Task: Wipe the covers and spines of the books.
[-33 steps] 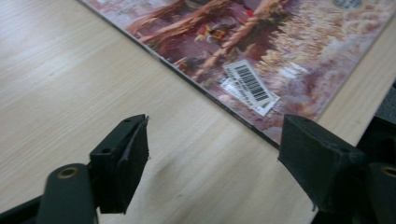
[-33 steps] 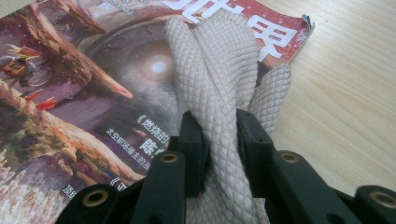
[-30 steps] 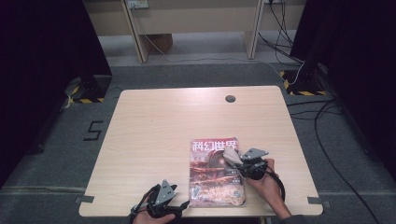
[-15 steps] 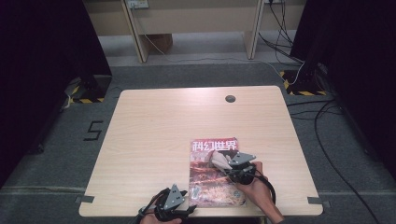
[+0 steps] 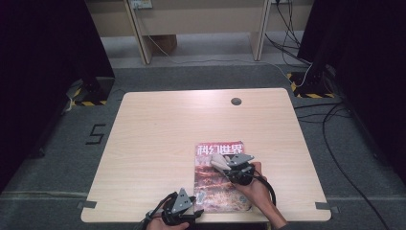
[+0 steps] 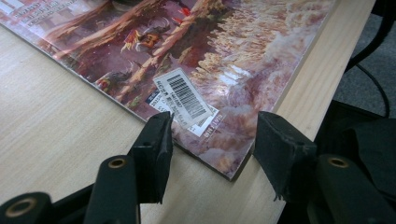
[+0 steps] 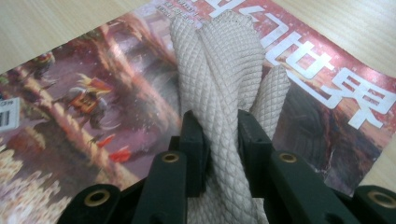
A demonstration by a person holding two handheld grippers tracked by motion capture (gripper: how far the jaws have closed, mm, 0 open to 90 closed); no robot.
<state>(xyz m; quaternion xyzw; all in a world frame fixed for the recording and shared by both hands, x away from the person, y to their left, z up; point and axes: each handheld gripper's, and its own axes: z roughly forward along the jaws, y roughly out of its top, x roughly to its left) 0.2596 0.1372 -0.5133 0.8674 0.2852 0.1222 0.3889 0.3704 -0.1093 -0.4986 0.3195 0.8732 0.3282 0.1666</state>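
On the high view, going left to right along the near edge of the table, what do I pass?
left gripper at the magazine's near corner → magazine → right gripper, shut on a folded white cloth over the cover → bare table.

We count one magazine [image 5: 220, 179] lying on one wooden surface [image 5: 163, 143]. On its cover we find one barcode sticker [image 6: 182, 95] and one line of four large white characters [image 7: 322, 70] as the title. We count one folded whitish cloth [image 7: 224, 70], with a woven diamond texture. There are two tools: one left tool [image 6: 210, 149] and one right tool [image 7: 222, 140], each with two black jaws. In the high view we see one round cable hole [image 5: 236, 101] in the surface, two yellow-and-black striped floor plates [image 5: 86, 98], and one number mark [image 5: 95, 134] on the grey floor. We make out two hands [image 5: 256, 187].
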